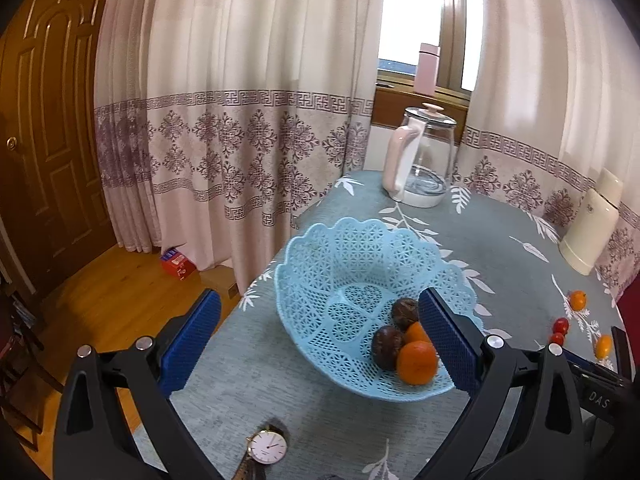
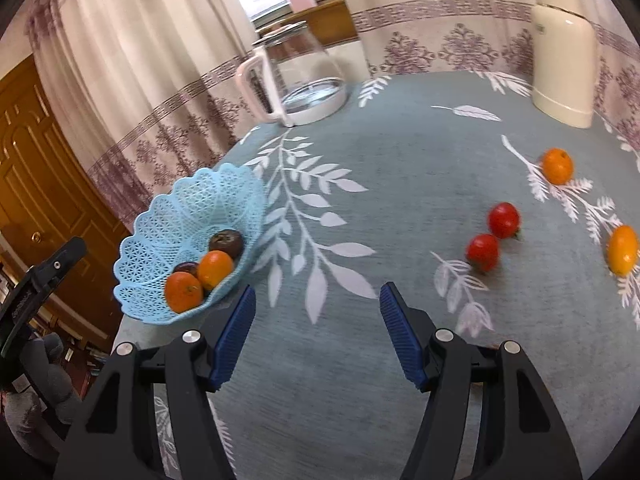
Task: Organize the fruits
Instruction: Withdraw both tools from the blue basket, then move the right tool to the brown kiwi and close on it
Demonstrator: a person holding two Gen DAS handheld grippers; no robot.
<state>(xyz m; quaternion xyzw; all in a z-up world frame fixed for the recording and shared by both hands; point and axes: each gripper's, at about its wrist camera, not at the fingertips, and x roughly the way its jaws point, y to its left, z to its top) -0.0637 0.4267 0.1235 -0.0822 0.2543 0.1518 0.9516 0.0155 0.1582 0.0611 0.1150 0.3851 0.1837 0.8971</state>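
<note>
1. While the blue basket (image 2: 188,240) sits at the table's left edge, already holding two oranges (image 2: 183,292) and two dark brown fruits (image 2: 226,242), we count four pieces loose well to its right: two red tomatoes (image 2: 484,251), one round orange (image 2: 557,165) and a yellow-orange oval fruit (image 2: 623,250).
2. Our left gripper (image 1: 320,336) hangs over the basket, jaws spread wide and holding nothing; our right gripper (image 2: 318,332) hovers above bare cloth between basket and tomatoes, also spread and empty.
3. We judge the risks plainly: round fruit may roll off when nudged by a finger, a soft tomato may be crushed by a hard squeeze, and the light basket — so near the edge — could tip or slide off.
4. Only the left wrist view shows a wristwatch (image 1: 267,447) just in front of the basket; only the right wrist view shows all the loose fruit clearly.
</note>
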